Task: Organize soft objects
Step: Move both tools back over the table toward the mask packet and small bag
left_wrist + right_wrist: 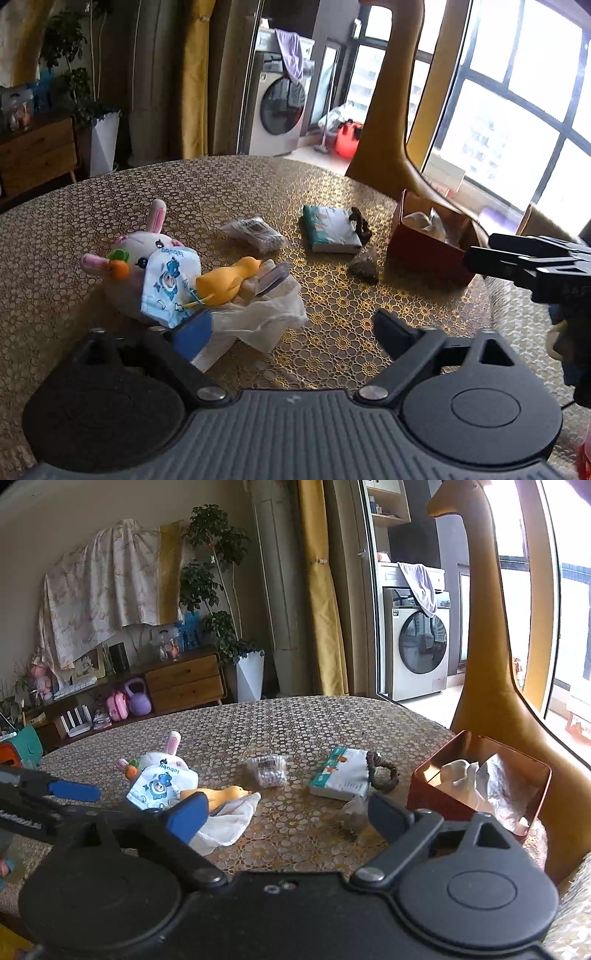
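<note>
Gold-patterned table holds the soft things: a bunny, mask, duck and white cloth clustered at left, a tissue pack mid-table, and a red tin at right. Left gripper and right gripper both hang above the table with fingers spread, gripping nothing.

plush rabbit half hidden behind face mask, white cloth partly under tool finger
</note>
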A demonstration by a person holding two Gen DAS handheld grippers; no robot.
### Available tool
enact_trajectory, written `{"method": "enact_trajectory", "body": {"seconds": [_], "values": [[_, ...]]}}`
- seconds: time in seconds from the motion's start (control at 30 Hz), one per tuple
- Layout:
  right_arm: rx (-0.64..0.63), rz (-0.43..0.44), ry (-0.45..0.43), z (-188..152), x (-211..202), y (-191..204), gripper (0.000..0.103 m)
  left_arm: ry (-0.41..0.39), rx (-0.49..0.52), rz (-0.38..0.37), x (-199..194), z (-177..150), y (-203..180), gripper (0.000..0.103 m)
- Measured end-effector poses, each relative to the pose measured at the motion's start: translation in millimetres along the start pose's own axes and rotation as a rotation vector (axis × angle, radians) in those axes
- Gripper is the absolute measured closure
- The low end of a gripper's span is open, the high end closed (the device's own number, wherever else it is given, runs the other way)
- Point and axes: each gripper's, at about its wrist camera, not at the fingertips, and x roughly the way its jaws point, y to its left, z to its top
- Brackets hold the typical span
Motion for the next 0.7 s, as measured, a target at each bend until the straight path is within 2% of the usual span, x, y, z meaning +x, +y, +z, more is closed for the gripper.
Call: {"method": "enact_trajectory", "body": {"seconds": [0.1,0.3,0.43,0.53,0.7], "values": [[0.002,-0.002,0.011,-2,8,2,0.007,-0.037,-0.025,-0.004,-2,-11,16,0.0],[0.028,-0.008,0.035,-7,26,-3,0.005,-0.049,-0.067,0.015,-1,-26,37,0.0],[0.02,-0.017,0.056,-10,40,-3,0.005,-0.095,-0.033,0.052,0,-36,41,0.0],[-0.001,-0.028,0.074,-12,53,-5,0.005,-0.082,-0.014,0.086,8,-41,45,0.0],[0.011,-0.059,0.106,-15,75,-16,0.005,-0.088,-0.042,0.13,19,-34,60,0.0]]}}
